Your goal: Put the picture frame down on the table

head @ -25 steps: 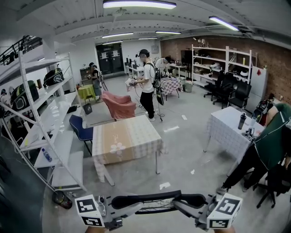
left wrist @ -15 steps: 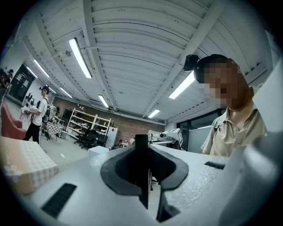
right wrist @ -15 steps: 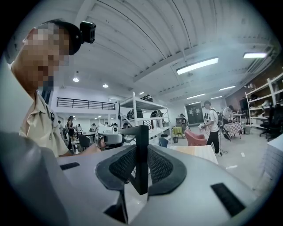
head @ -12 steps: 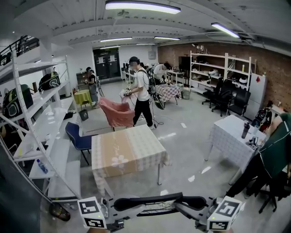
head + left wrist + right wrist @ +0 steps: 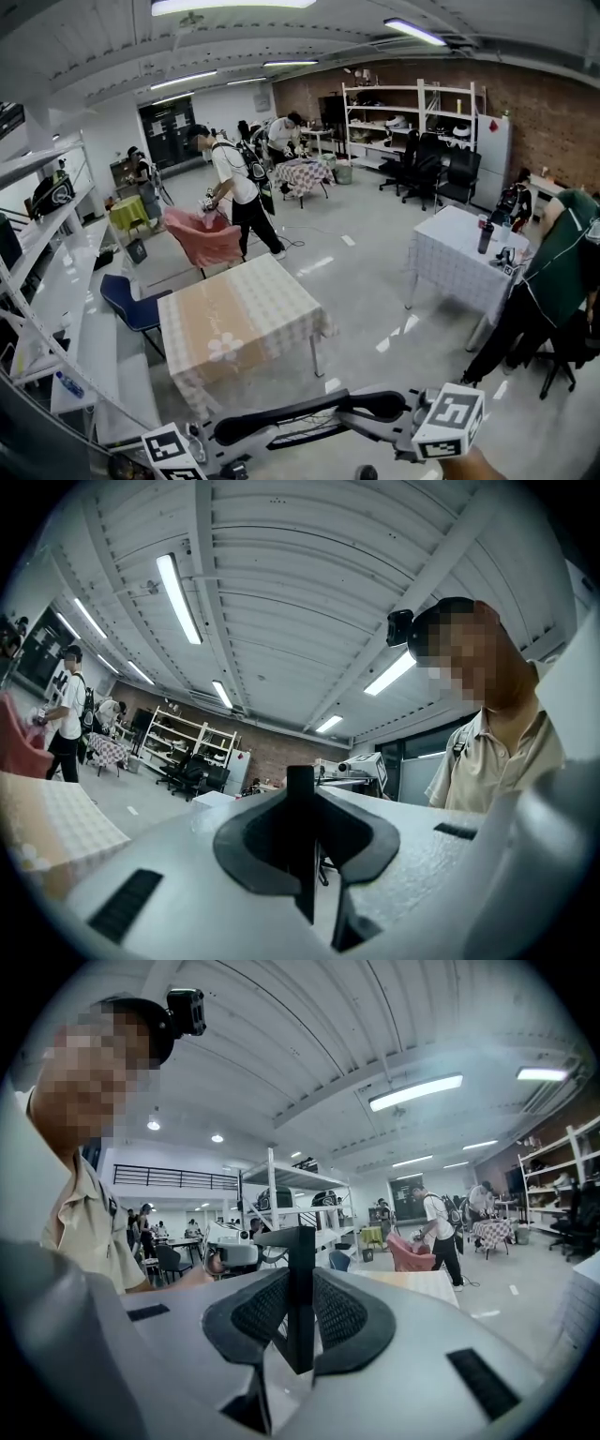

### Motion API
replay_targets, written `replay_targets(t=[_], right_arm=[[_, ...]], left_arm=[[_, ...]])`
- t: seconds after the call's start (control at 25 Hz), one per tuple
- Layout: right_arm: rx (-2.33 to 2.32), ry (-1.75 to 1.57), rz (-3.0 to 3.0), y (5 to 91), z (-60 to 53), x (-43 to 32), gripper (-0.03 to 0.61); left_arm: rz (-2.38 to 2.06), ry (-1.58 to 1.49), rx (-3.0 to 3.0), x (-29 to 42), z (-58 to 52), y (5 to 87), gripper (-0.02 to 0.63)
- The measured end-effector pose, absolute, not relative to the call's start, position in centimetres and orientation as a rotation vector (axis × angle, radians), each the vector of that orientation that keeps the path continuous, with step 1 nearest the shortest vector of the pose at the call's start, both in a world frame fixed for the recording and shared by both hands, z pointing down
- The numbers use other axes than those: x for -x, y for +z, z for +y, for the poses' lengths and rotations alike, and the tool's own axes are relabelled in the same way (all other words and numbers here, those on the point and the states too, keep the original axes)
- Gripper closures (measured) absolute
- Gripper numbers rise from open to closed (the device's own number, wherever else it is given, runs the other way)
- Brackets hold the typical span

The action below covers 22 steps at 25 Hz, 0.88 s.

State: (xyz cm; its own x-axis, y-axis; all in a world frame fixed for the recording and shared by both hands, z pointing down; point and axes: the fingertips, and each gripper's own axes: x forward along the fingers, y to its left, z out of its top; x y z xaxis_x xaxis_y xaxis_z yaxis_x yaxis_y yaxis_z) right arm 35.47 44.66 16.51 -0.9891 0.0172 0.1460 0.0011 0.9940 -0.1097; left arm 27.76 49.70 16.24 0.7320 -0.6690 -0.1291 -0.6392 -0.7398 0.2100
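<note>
A thin black picture frame hangs edge-on at the bottom of the head view, held level between both grippers. My left gripper is shut on its left end and my right gripper on its right end. In the left gripper view the frame's edge stands as a narrow black bar clamped between the dark pads of that gripper. The right gripper view shows the same bar pinched in that gripper. The table, under a beige and checked cloth, stands ahead on the floor, well apart from the frame.
White shelving runs along the left, with a blue chair beside the table. A pink armchair and a person in a white shirt are behind it. At right are a white-clothed table and a person in green.
The table has shifted left and sits slightly nearer in the head view. The person in white has walked left. Both grippers still hold the frame, now tilted up to the right.
</note>
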Motion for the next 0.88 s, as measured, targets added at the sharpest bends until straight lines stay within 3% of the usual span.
replay_targets(t=[0.88], right_arm=[[0.201,0.154,-2.992,17.0,19.4,-33.1,0.508]], left_arm=[[-1.230,-0.317,-2.674,-26.1,25.5,17.3,0.569]])
